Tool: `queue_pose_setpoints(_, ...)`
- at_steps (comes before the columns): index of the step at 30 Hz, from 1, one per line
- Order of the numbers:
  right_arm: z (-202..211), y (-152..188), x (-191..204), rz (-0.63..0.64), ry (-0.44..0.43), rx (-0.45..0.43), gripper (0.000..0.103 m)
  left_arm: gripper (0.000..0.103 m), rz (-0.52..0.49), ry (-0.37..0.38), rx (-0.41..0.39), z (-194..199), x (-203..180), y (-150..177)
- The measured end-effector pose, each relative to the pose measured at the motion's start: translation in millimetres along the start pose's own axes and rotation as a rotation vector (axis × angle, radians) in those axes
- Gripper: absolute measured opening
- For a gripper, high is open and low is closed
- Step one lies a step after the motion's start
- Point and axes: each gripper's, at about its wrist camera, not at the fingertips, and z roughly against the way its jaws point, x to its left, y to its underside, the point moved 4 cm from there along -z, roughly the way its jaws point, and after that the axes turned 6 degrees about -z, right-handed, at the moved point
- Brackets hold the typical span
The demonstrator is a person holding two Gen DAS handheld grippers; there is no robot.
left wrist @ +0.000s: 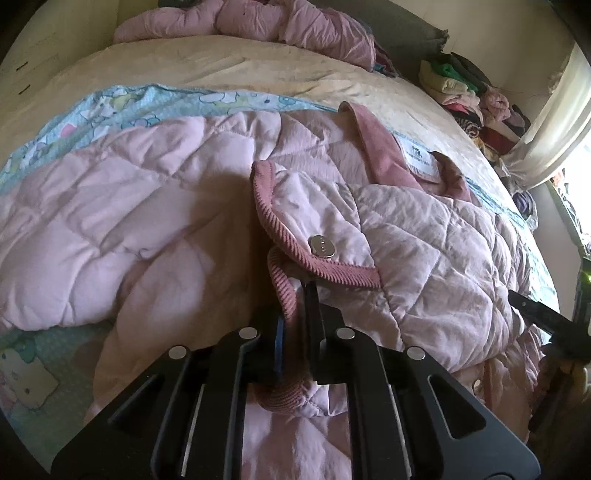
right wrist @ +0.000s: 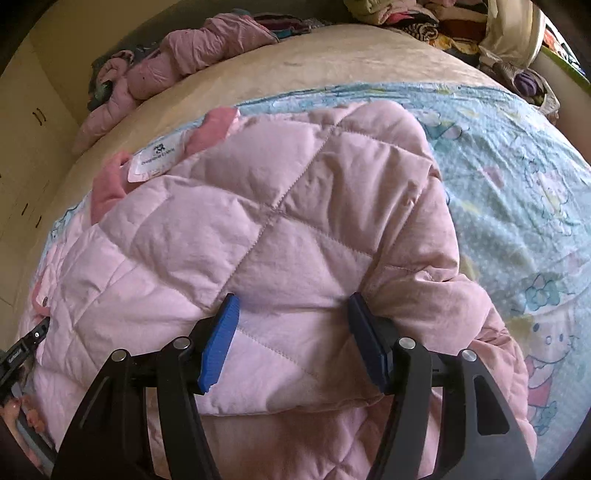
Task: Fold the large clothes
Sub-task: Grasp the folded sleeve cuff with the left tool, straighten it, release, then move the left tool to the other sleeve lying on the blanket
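A pink quilted jacket (left wrist: 147,236) lies spread on the bed, its collar and white label (left wrist: 419,157) toward the far side. My left gripper (left wrist: 297,314) is shut on the jacket's corduroy-trimmed edge (left wrist: 284,291), just below a flap with a silver snap button (left wrist: 321,246). In the right wrist view the same jacket (right wrist: 258,229) fills the middle. My right gripper (right wrist: 291,321) is open, its blue pads (right wrist: 218,343) resting on the folded quilted panel, with nothing between them. The other gripper's tip (right wrist: 35,338) shows at the left edge.
A blue cartoon-print sheet (right wrist: 517,206) lies under the jacket on a beige bed cover (left wrist: 229,66). Another crumpled pink garment (left wrist: 258,22) lies at the far end. Piles of clothes (left wrist: 469,92) stand at the right by a curtain and window. A cupboard (right wrist: 22,147) stands at the left.
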Motion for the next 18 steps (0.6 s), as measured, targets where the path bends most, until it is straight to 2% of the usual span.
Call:
queue_pose_setpoints(3,7,2,0,-0.044,-0.004,0.009,0.061,0.006,-0.003,-0.006,-0.006,9,-3,0)
queue_pose_setpoints(4,14,2,0,-0.082,-0.035,0.013,0.066,0.01,-0.007,-0.011,-0.013,13,-5,0)
queue_pose_setpoints(5,22,3,3,-0.118,-0.085,0.013,0.081,0.013,-0.009,-0.009,-0.016,16,-6,0)
queue_pose_setpoints(6,29,4,5,-0.143,-0.118,0.008,0.085,0.02,-0.004,0.002,-0.021,21,-6,0)
queue_pose_setpoints(7,38,7,8,-0.165,-0.15,-0.004,0.091,0.031,0.002,0.009,-0.023,25,-7,1)
queue_pose_setpoints(8,45,10,13,-0.162,-0.169,-0.017,0.092,0.039,0.007,0.007,-0.029,31,-6,1)
queue_pose_setpoints(9,53,13,20,-0.138,-0.179,-0.033,0.092,0.055,0.01,0.001,-0.033,35,-7,1)
queue_pose_setpoints(10,58,15,24,-0.12,-0.175,-0.045,0.092,0.064,0.013,-0.005,-0.041,40,-7,1)
queue_pose_setpoints(11,65,17,29,-0.097,-0.17,-0.062,0.092,0.065,0.016,-0.009,-0.053,48,-6,0)
queue_pose_setpoints(12,71,19,34,-0.076,-0.178,-0.074,0.092,0.072,0.017,-0.012,-0.057,52,-6,0)
queue_pose_setpoints(13,76,20,38,-0.063,-0.186,-0.08,0.092,0.088,0.02,-0.018,-0.062,57,-6,-1)
queue_pose_setpoints(14,80,21,41,-0.053,-0.188,-0.084,0.092,0.095,0.024,-0.028,-0.067,62,-5,-1)
queue_pose_setpoints(18,97,23,54,-0.033,-0.213,-0.104,0.092,0.094,0.064,-0.036,-0.073,78,2,-1)
